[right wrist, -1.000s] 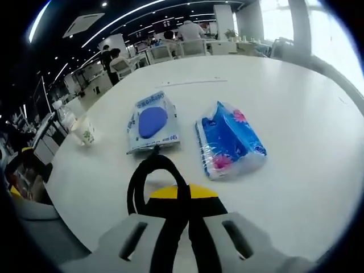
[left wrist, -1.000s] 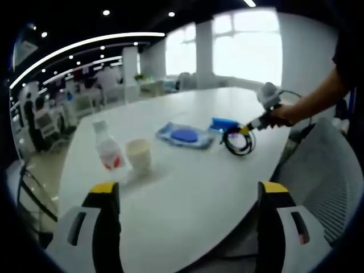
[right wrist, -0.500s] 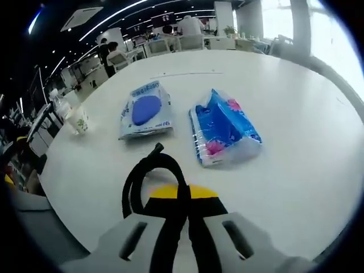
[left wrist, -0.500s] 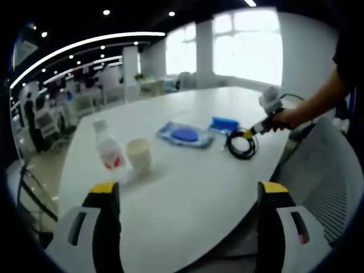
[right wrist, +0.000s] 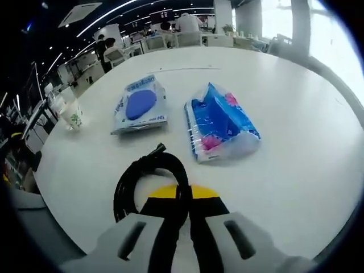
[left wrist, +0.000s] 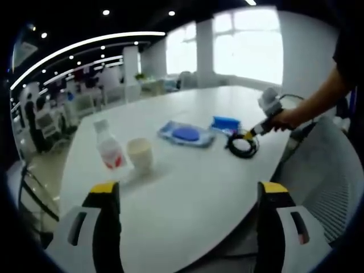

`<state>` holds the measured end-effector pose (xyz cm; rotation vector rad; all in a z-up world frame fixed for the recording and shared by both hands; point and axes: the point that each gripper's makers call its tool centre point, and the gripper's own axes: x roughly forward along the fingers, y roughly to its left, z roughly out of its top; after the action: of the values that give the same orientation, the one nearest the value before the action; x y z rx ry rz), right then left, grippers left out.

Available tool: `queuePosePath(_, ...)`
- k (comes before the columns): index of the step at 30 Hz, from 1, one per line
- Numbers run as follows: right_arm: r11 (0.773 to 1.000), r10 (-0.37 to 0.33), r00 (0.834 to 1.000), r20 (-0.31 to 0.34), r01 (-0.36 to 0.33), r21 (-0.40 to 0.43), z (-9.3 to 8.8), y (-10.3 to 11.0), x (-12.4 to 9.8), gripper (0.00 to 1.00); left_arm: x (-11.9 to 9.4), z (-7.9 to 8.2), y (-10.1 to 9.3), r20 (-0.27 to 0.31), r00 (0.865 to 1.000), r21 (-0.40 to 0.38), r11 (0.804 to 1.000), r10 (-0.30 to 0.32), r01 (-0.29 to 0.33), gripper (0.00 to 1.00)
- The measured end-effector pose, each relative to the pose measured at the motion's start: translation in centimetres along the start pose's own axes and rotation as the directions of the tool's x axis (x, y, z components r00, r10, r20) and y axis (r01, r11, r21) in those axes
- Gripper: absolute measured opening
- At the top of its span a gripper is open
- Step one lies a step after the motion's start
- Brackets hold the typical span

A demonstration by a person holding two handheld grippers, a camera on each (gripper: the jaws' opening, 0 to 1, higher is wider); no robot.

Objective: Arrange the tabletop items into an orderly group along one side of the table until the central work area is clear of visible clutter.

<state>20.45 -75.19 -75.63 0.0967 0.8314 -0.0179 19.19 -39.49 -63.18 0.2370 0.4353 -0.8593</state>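
Grey claw [left wrist: 185,227], yellow-tipped black jaws

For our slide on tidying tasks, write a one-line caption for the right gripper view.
Right tool shut on a coiled black cable, near a blue tissue pack and wipes packet on the white table.

Both views face one table [left wrist: 187,187], crosswise.

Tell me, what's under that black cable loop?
The white table shows through the black cable loop, held by the shut right tool. Whether the loop touches the table is unclear; its near end is covered by the tool.
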Motion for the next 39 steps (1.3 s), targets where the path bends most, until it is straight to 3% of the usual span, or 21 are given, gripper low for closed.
queuePosePath(10,1.000,-0.002,1.000,0.020,0.002,0.008,0.0,-0.2,-0.3,0.09,0.1,-0.1,-0.1,-0.008,1.000,0.013,1.000,0.000,0.000,0.98)
queuePosePath(20,0.999,0.021,0.998,0.054,-0.023,0.047,0.3,0.8,-1.1,0.30,0.2,-0.4,-0.1,-0.027,1.000,0.007,1.000,-0.007,0.007,0.99)
queuePosePath(23,0.997,0.032,0.997,0.072,-0.037,0.062,0.8,1.2,-1.5,0.38,0.4,-0.5,0.1,-0.029,0.999,0.061,0.998,-0.014,0.016,1.00)
queuePosePath(25,0.997,0.031,0.995,0.098,-0.038,0.069,1.4,1.3,-1.8,0.45,0.6,-1.1,0.4,-0.058,0.998,0.031,0.999,-0.016,0.018,1.00)
queuePosePath(32,0.994,0.045,0.989,0.144,-0.059,0.095,2.8,1.9,-2.8,0.61,1.1,-0.1,0.3,-0.052,0.998,0.086,0.996,-0.035,0.039,1.00)
queuePosePath(39,0.984,0.074,0.982,0.173,-0.101,0.149,3.6,3.0,-3.4,0.73,1.7,2.5,0.4,-0.033,0.998,0.131,0.989,-0.061,0.065,1.00)
